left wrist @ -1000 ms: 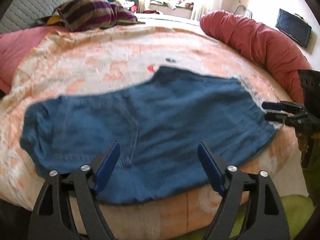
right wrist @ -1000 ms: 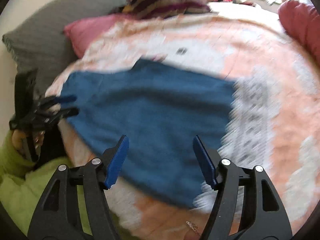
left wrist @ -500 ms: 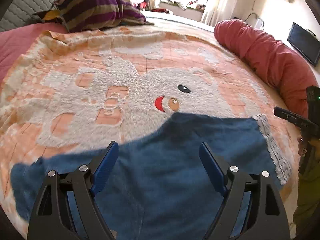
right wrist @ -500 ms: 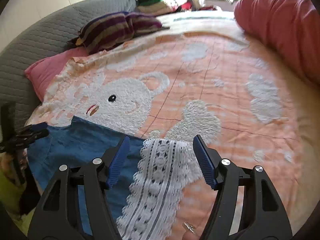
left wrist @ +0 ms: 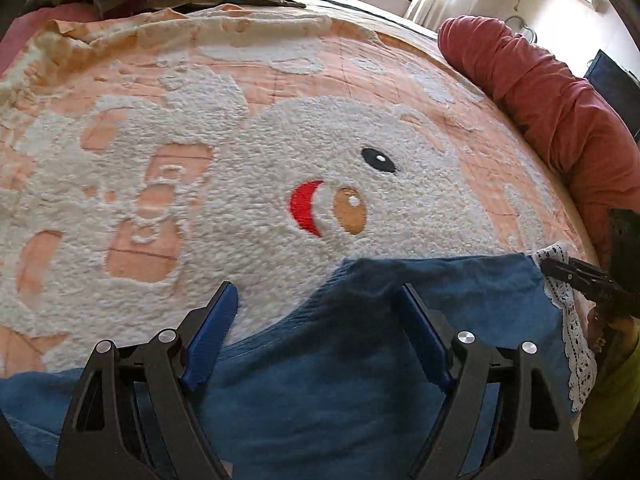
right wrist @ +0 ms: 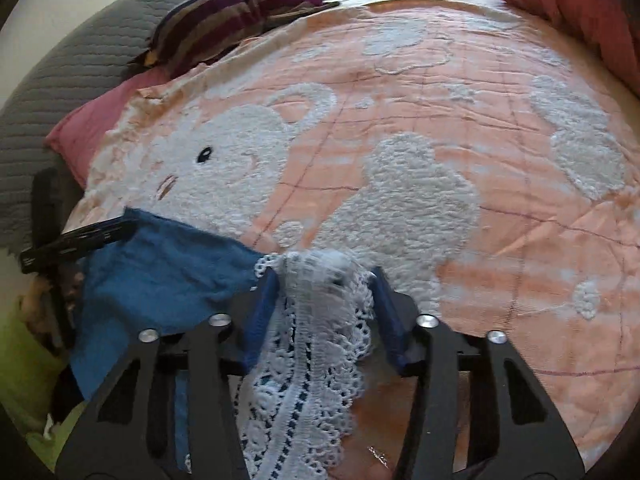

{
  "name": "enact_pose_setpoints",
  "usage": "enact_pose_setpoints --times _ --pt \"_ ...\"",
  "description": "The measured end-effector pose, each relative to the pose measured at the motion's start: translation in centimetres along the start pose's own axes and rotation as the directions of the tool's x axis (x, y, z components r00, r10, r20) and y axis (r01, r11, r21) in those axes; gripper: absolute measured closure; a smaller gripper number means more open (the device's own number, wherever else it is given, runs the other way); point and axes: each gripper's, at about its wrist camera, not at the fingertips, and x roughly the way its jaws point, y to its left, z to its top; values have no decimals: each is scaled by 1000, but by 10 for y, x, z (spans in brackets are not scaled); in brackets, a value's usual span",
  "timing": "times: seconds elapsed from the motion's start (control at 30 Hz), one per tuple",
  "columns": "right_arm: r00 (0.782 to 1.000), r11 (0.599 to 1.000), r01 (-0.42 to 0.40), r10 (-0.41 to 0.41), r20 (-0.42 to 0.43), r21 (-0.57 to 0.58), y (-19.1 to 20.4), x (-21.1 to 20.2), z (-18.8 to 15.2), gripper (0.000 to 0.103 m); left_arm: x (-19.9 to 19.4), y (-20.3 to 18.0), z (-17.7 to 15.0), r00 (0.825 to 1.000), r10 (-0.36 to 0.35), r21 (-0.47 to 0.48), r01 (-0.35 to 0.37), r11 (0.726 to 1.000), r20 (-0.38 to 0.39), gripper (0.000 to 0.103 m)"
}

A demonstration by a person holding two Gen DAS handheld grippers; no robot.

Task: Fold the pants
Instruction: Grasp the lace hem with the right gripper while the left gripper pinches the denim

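Blue denim pants (left wrist: 360, 360) with a white lace hem (left wrist: 572, 320) lie on the near edge of an orange bear-pattern blanket (left wrist: 240, 160). My left gripper (left wrist: 316, 320) is open, low over the pants' far edge, with cloth between its fingers. My right gripper (right wrist: 324, 296) is open around the bunched lace hem (right wrist: 316, 344), its fingers on either side of it. The pants also show in the right wrist view (right wrist: 160, 264). The right gripper appears at the right edge of the left wrist view (left wrist: 576, 276), and the left gripper at the left of the right wrist view (right wrist: 84, 236).
A red bolster (left wrist: 560, 112) runs along the right side of the bed. A striped pillow (right wrist: 232, 20), a pink pillow (right wrist: 92, 128) and a grey quilted headboard (right wrist: 48, 80) lie at the far side. The bed edge is just below both grippers.
Both grippers have moved forward and down onto the pants. The right gripper's fingers have narrowed around the lace hem, which is now bunched up between them.
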Motion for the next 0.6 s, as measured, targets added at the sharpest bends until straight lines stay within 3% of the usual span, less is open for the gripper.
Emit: enact_pose_setpoints --times 0.03,0.07,0.1,0.13,0.27,0.43,0.6 --pt "1000 1000 -14 14 -2 -8 2 1 -1 78 0 -3 0 1000 -23 -4 23 1000 0 52" --pt "1000 1000 -20 20 -1 -18 4 0 -1 81 -1 -5 -1 999 -45 -8 45 999 -1 61" --pt "1000 1000 -18 18 3 -25 6 -1 -1 82 -1 -7 -1 998 -59 -10 59 998 -4 82" --pt "1000 999 -13 14 16 -36 8 -4 0 83 -3 -10 -2 998 -67 -6 67 998 -8 89" --pt "996 996 6 2 89 -91 18 -23 10 84 -18 -18 3 998 -43 24 42 999 37 96" --pt "989 985 65 -42 144 -160 27 -29 35 84 -37 -26 24 993 -1 54 -6 998 120 97" --pt "992 983 92 -76 104 -158 19 -6 57 84 -25 -26 33 992 44 54 -51 997 120 97"
